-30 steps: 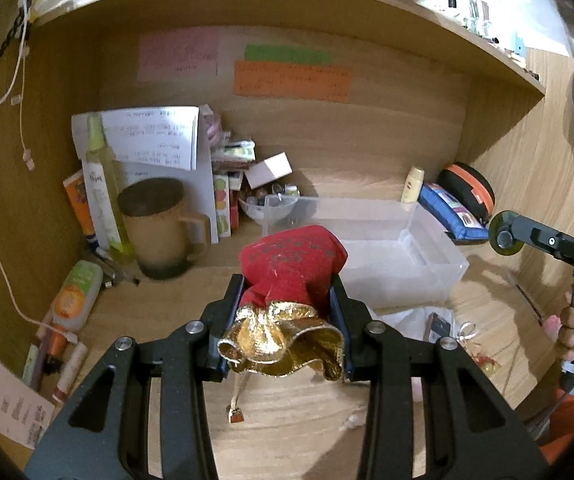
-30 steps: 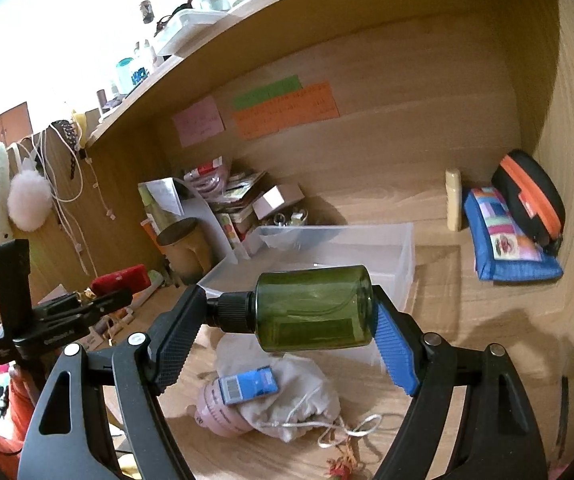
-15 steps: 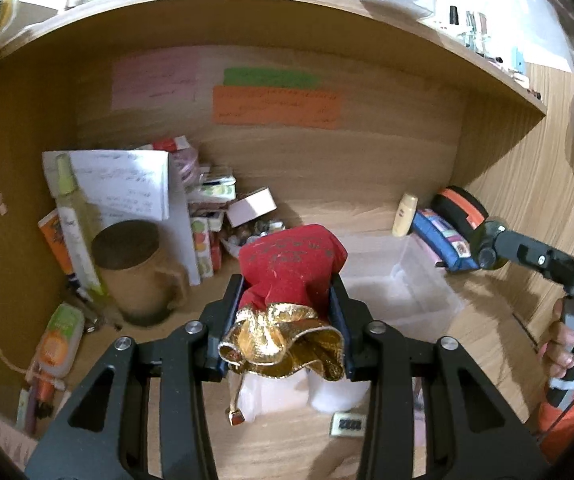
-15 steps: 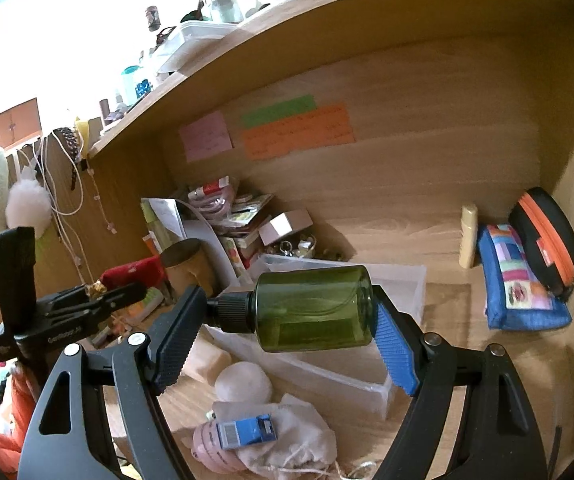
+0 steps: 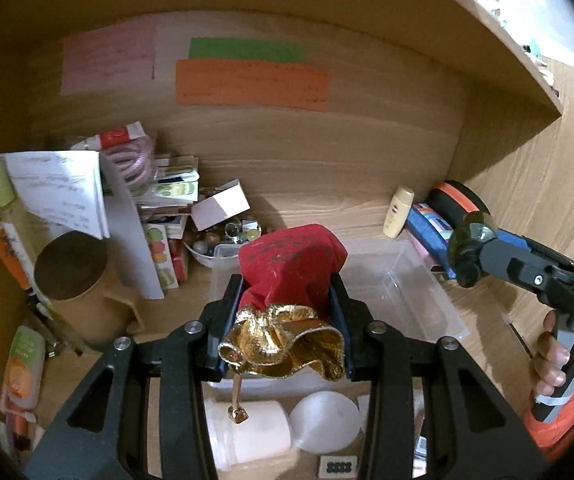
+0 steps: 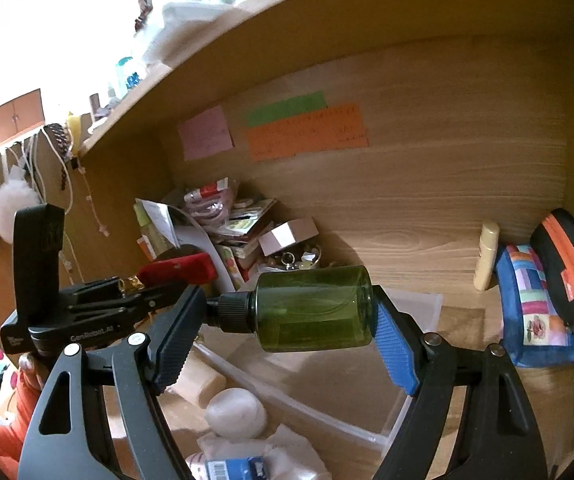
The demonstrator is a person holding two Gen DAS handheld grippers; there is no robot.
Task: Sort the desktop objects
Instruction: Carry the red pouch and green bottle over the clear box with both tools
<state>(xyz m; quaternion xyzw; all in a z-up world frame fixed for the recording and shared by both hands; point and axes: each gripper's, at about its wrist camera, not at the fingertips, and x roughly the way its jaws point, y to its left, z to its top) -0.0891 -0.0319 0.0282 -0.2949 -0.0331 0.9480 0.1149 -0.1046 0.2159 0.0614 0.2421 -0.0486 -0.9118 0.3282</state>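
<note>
- My left gripper (image 5: 285,300) is clenched on the red velvet pouch (image 5: 291,264), its gold frill (image 5: 283,344) spilling back toward my wrist and a small tassel (image 5: 238,414) dangling below; a second ago the pouch hung short of the clear plastic bin (image 5: 407,280), and now it sits over the bin's near-left corner, so I have carried it forward and up.
- My right gripper (image 6: 311,316) is clamped across the green bottle (image 6: 313,314), cap against one pad and base against the blue pad (image 6: 395,352); the bottle lies sideways in the air, and it has risen and advanced too, with the bin now under and beyond it.
- I judge both items are arriving at the drop point; opening each grip over the bin looks like the step in hand, the pouch first since it is nearer the opening.
- The bin looks empty in both views; nothing shows through its walls or on its floor.
- The small bowl (image 5: 207,250) behind the bin holds marbles or glass beads.
- The brown mug (image 5: 83,296) at the left is covered by a dark lid; its contents are hidden.
- White soft things (image 5: 323,420) and a cloth bag (image 6: 271,452) lie on the desk in front of the bin, outside it, not yet sorted.
</note>
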